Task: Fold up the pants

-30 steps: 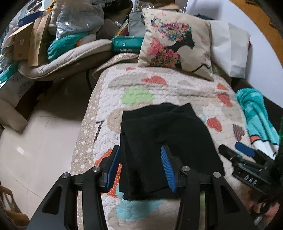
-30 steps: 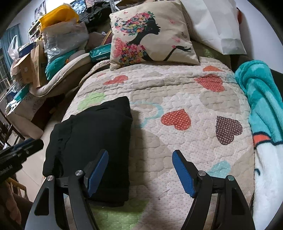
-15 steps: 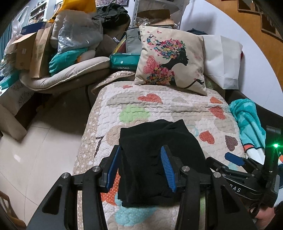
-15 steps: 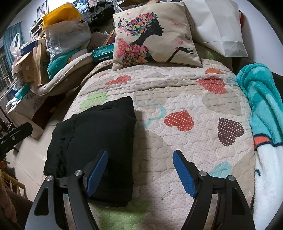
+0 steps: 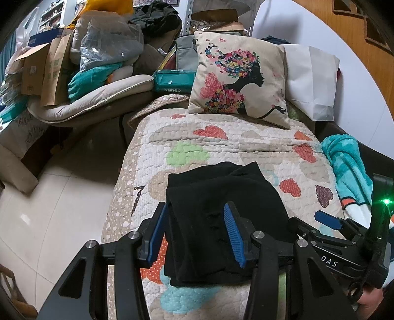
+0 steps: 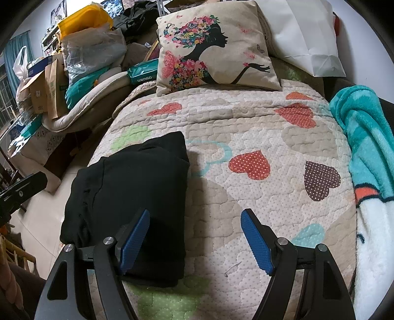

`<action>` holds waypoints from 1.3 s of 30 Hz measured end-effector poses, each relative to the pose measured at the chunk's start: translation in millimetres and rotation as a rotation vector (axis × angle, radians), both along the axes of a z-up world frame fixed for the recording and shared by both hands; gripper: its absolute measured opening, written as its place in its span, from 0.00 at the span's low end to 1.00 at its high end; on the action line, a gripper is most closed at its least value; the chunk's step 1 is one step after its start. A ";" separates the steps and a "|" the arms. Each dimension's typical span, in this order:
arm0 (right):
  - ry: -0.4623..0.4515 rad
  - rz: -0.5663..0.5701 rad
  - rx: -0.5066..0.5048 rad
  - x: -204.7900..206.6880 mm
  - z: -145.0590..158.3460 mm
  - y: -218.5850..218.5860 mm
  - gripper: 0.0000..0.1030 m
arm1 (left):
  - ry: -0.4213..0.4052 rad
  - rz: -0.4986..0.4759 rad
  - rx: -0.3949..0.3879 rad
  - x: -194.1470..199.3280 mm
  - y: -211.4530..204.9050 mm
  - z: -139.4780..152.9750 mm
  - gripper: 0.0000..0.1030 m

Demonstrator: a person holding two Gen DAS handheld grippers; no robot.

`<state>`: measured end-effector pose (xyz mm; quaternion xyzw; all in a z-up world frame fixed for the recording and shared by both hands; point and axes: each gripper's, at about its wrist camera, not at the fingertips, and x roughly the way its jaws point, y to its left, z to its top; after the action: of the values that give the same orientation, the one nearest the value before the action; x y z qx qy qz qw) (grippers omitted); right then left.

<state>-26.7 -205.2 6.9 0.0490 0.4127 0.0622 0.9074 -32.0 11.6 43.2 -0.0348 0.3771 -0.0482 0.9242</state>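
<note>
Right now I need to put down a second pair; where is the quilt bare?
Bare quilt lies between the folded pants and the teal blanket, and from the pants up to the pillow. Past the left edge it is floor and piled clutter.

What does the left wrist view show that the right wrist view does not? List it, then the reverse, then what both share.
Only the left wrist view: the right tongs seen from the side with a lit green indicator, and wood panelling at top right.

Only the right wrist view: a yellow bag atop the clutter, a teal curtain, and the white lower part of the teal blanket.

Both: the folded black pants on the heart-patterned quilt, the floral silhouette pillow, the white paper bag, and open tongs.
</note>
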 end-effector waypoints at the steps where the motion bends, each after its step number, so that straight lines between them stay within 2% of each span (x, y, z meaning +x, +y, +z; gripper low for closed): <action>1: 0.000 0.000 0.000 -0.2 -0.2 0.1 0.79 | 0.003 0.001 0.001 0.4 0.2 -0.8 0.45; 8: -0.005 0.001 -0.005 0.3 2.3 0.7 0.79 | 0.018 0.007 0.001 4.0 2.2 -4.2 0.45; 11: -0.009 0.010 0.010 3.9 17.4 -0.9 0.79 | 0.028 0.043 0.011 11.3 11.0 -4.7 0.45; 14: -0.003 0.043 0.044 17.7 42.7 -4.1 0.81 | 0.107 0.086 -0.079 27.2 27.8 -5.5 0.45; 16: 0.018 0.068 0.049 34.4 54.9 -3.7 0.86 | 0.163 0.102 -0.137 39.9 34.2 -7.6 0.46; 18: 0.066 0.101 0.053 55.6 56.1 -1.5 0.87 | 0.197 0.114 -0.147 52.2 35.8 -14.5 0.47; 20: 0.092 0.121 0.059 68.8 49.7 0.4 0.87 | 0.224 0.124 -0.160 58.5 38.1 -23.6 0.47; 22: 0.120 0.134 0.054 80.1 36.1 1.3 0.86 | 0.265 0.108 -0.232 63.0 45.7 -39.7 0.48; 27: 0.199 0.118 0.193 88.0 1.9 -9.7 0.87 | 0.322 0.081 -0.378 70.6 57.8 -72.7 0.51; 30: 0.234 0.113 0.234 94.1 -12.3 -9.8 0.86 | 0.332 0.048 -0.491 78.2 58.8 -81.0 0.56; 33: 0.267 0.116 0.277 101.1 -27.3 -8.1 0.86 | 0.317 0.022 -0.489 82.0 51.0 -82.2 0.60; 39: 0.311 0.098 0.422 108.1 -49.5 -13.3 0.86 | 0.297 -0.025 -0.491 89.8 39.4 -93.0 0.74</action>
<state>81.4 -218.4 -42.6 0.2261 0.5270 0.1823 0.7987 57.8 51.0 -49.7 -0.2595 0.4857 -0.1438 0.8222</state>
